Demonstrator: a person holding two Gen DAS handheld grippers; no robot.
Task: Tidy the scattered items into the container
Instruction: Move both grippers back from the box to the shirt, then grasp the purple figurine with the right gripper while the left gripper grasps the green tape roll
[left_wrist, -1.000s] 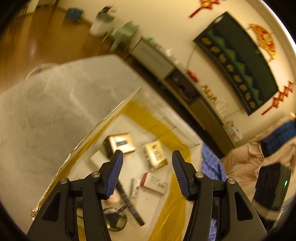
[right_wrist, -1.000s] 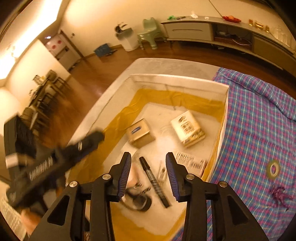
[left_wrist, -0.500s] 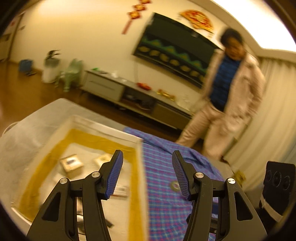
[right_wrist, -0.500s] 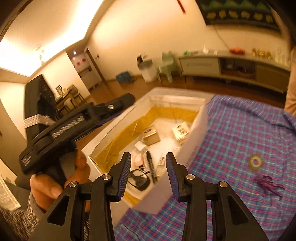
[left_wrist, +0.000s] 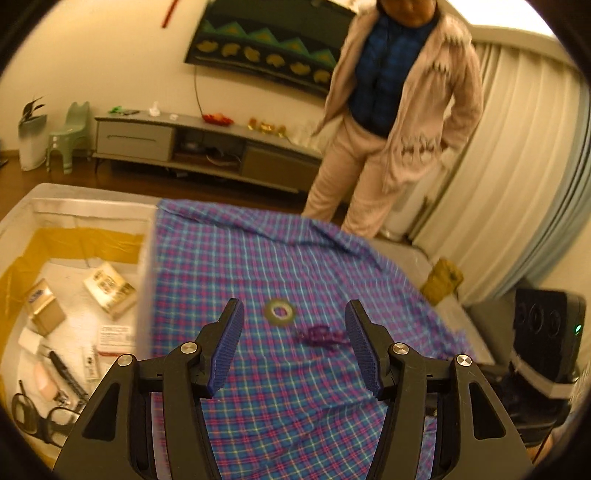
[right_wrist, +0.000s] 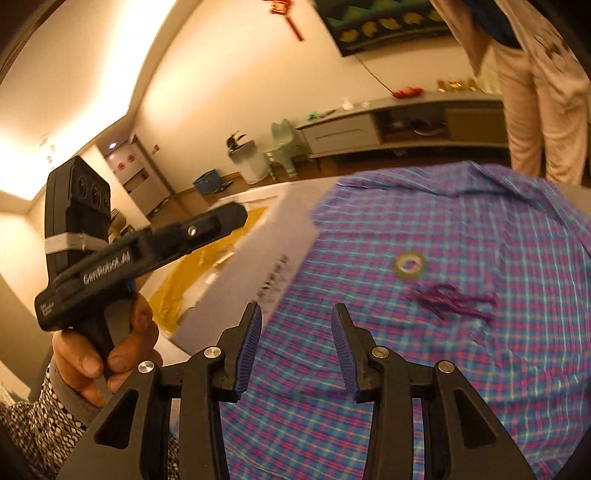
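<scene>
Both grippers are spread and hold nothing. The left gripper (left_wrist: 293, 349) has swung off the white yellow-lined container box (left_wrist: 22, 221), now at nine o'clock, onto the blue-pink plaid cloth (left_wrist: 295, 413). The right gripper (right_wrist: 296, 350) followed. A grey tape ring (left_wrist: 280, 312) at twelve and a purple tangled clip (left_wrist: 323, 336) at one lie there.

Blue-pink plaid cloth (left_wrist: 295, 258), purple hair clip (left_wrist: 323, 336), yellow-lined box (left_wrist: 92, 206).
</scene>
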